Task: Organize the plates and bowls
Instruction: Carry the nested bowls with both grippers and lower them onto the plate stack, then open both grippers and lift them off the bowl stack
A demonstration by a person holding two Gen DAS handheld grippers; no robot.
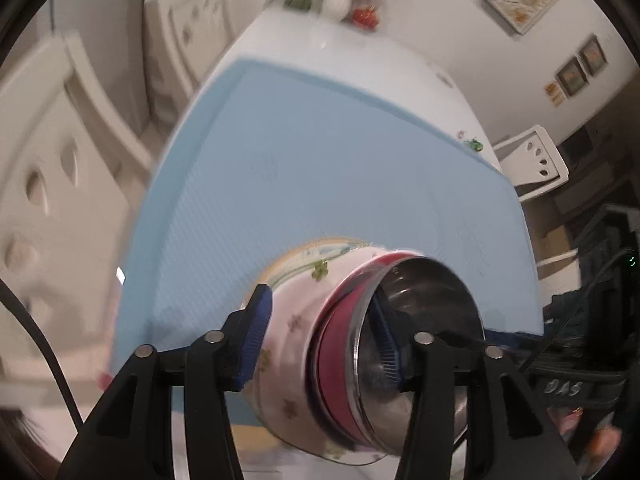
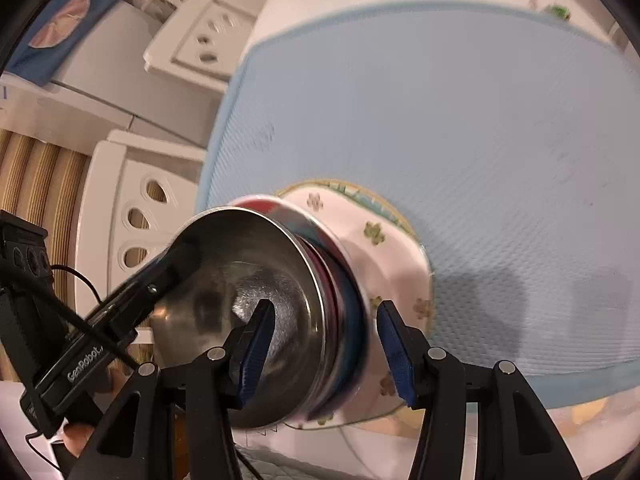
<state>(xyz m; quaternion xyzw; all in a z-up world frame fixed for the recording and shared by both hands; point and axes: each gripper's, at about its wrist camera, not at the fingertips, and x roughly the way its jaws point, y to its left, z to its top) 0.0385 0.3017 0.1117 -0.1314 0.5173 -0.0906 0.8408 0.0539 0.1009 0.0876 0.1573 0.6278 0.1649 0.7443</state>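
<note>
White chairs (image 1: 60, 152) flank blue mat (image 1: 320, 152); both grippers' fingers (image 1: 256, 336) clamp nested bowls (image 1: 360, 340).

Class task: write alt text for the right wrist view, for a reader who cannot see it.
The right gripper clamps the rim of a stack of nested bowls: a steel bowl inside a floral bowl, above a blue mat. The left gripper reaches into the steel bowl.

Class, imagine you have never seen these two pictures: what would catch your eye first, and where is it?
First, the nested stack at the bottom centre: a shiny steel bowl in a red bowl in a flowered white bowl. The left gripper and right gripper each straddle its rim from opposite sides. Behind it spreads the pale blue mat on the white table.
</note>
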